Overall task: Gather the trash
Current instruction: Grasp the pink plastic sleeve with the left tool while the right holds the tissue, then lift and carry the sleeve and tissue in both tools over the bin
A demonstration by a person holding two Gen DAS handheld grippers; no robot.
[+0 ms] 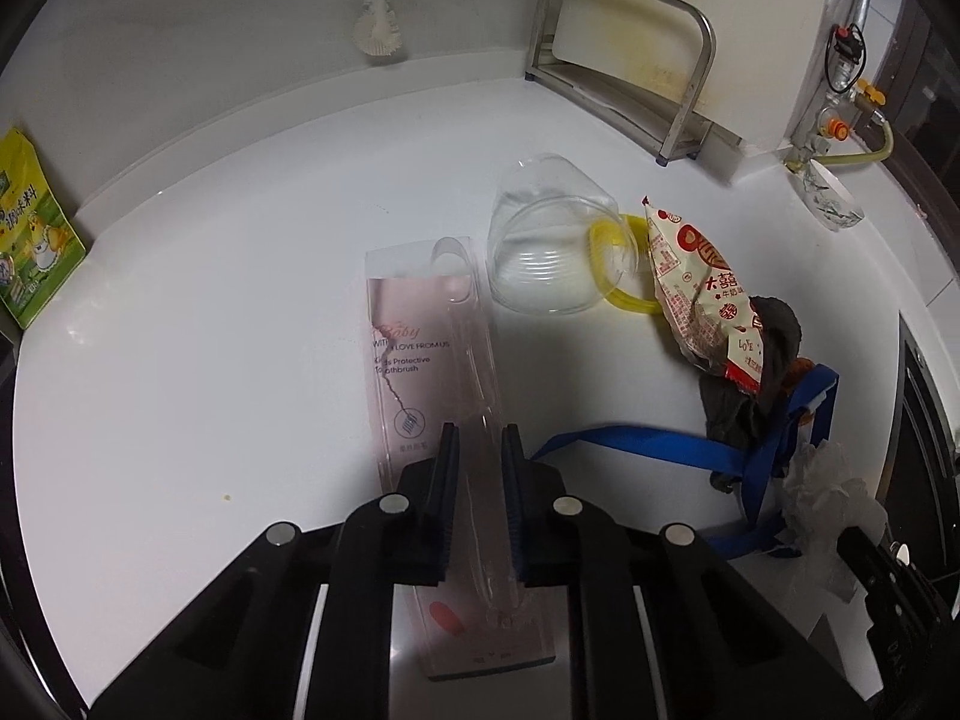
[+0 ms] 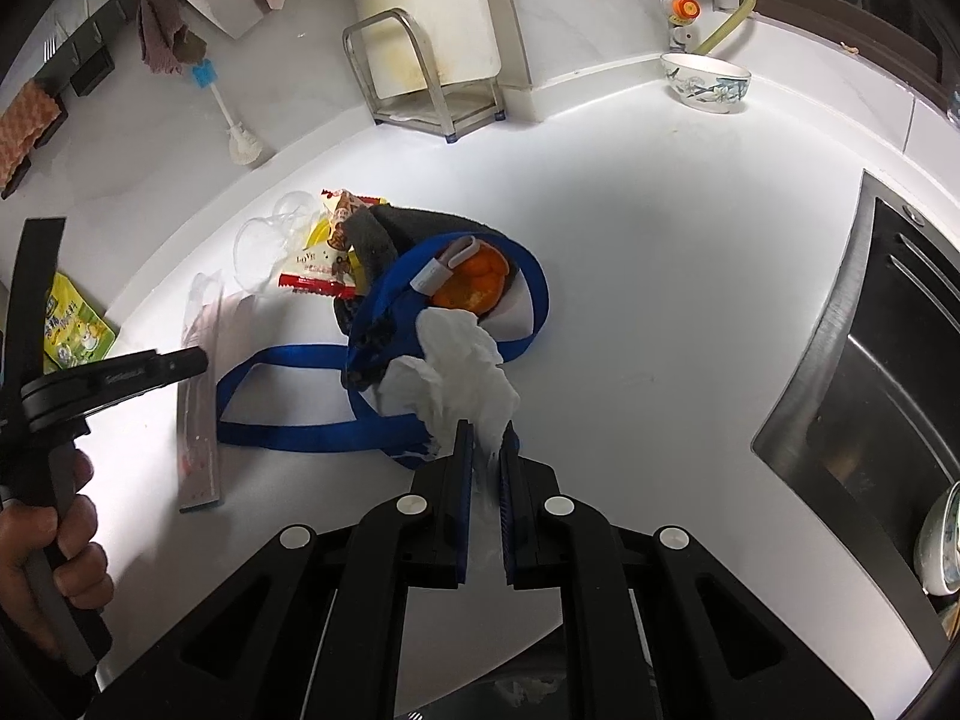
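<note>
My left gripper (image 1: 480, 432) is shut on a clear toothbrush package (image 1: 420, 336) lying flat on the white counter; it also shows in the right wrist view (image 2: 201, 390). My right gripper (image 2: 485, 429) is shut on a crumpled white tissue (image 2: 462, 360), which also shows in the left wrist view (image 1: 828, 492). Beyond the tissue lie a blue strap (image 2: 300, 354), a dark cloth (image 2: 384, 234), orange peel (image 2: 474, 282) and a red-and-white snack wrapper (image 2: 324, 264). A clear plastic cup (image 1: 546, 246) on its side and a yellow ring (image 1: 624, 264) lie by the wrapper (image 1: 702, 288).
A metal rack (image 1: 630, 60) stands at the back wall. A patterned bowl (image 2: 708, 81) sits near the gas valve. A steel sink (image 2: 888, 372) is at the right. A green packet (image 1: 36, 234) leans at the left. A white brush (image 1: 378, 24) hangs on the wall.
</note>
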